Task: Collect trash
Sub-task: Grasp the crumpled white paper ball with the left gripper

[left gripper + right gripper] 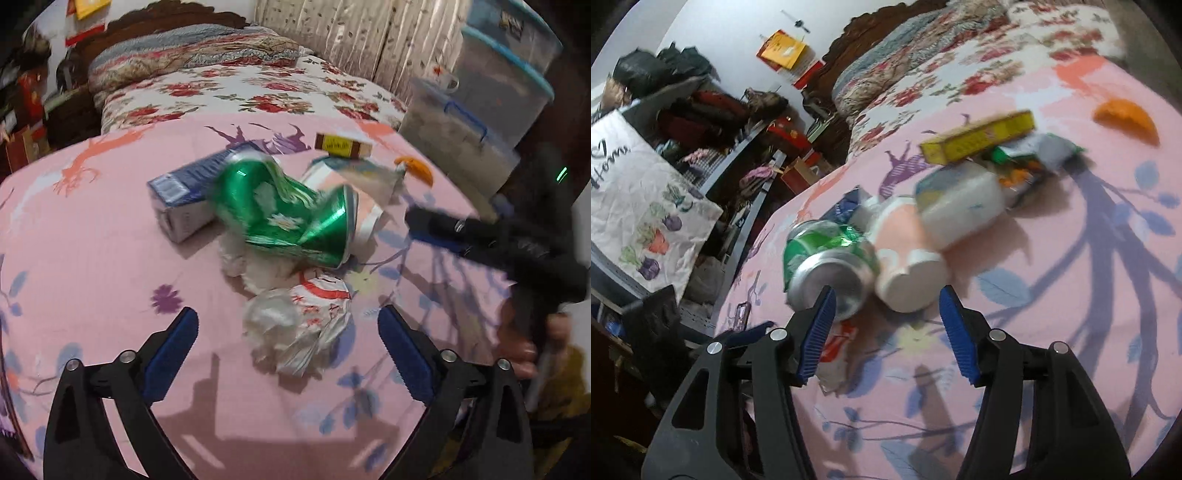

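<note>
Blue ribbed pads on black arms frame the left wrist view: the left gripper (288,354) stands spread as wide as it goes, nothing between its pads, poised over a crumpled white wrapper (301,325) with red print too creased to read. Just beyond that lies a dented green can (284,214), its white emblem blurred, resting against a blue and white carton (188,195) whose lettering cannot be made out. Behind them sits a small yellow box (343,146) with brown ends, and to its right an orange peel (417,168). All of this trash lies on a pink bedspread (92,258) printed with leaves and flowers.

From the right wrist view, the right gripper (886,317) is partly open and holds nothing; its left pad overlaps the can's silver end (827,284), though contact cannot be judged. A pink and white paper cup (908,266) lies on its side just ahead between the pads, beside the can. Farther off, a white carton (960,203) touches the cup, with the yellow box above it. A white bag (639,206) at the left edge shows cursive writing, only partly legible.
</note>
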Tool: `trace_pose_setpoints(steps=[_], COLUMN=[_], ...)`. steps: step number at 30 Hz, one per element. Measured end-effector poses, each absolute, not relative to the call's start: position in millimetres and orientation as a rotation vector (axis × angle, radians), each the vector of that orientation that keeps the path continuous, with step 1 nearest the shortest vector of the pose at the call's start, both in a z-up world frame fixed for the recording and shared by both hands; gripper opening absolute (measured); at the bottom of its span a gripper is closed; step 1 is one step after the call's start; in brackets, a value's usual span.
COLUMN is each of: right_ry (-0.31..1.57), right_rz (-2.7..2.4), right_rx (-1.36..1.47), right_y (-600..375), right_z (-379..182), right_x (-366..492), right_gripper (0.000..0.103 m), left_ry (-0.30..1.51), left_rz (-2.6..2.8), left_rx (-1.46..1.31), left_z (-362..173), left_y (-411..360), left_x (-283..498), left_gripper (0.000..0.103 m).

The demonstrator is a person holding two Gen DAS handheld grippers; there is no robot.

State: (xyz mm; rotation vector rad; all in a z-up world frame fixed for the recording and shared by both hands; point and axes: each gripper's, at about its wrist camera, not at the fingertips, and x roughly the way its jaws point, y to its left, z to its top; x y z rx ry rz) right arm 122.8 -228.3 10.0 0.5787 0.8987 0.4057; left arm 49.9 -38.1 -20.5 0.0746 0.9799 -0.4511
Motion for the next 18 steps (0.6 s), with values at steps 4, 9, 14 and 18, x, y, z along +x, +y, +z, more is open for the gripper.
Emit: trace_pose_setpoints(steps=[4,9,14,18], right_ry=[0.895,0.883,0.881,0.852], right_rz=[0.398,0.399,0.365,0.369], right_rx=[0.537,0.5,0.387,0.264], right_y=[-215,-206,-184,-162], right_z=[23,26,26,40], right_x=[121,113,122,125], right_gripper=[0.065,0.067,0.069,0.076], left_ry=[1.011,0.99,1.004,0.984], left_rz=[-0.475,-0.485,-0.443,-0.416], left_rx=[0.121,0.023,-0.1,-0.122], left_z=[-37,-26,-25,-21], left_y=[-43,18,67,80], left_x=[43,16,10,13], left_gripper=[0.054,0.05,0.05,0.051])
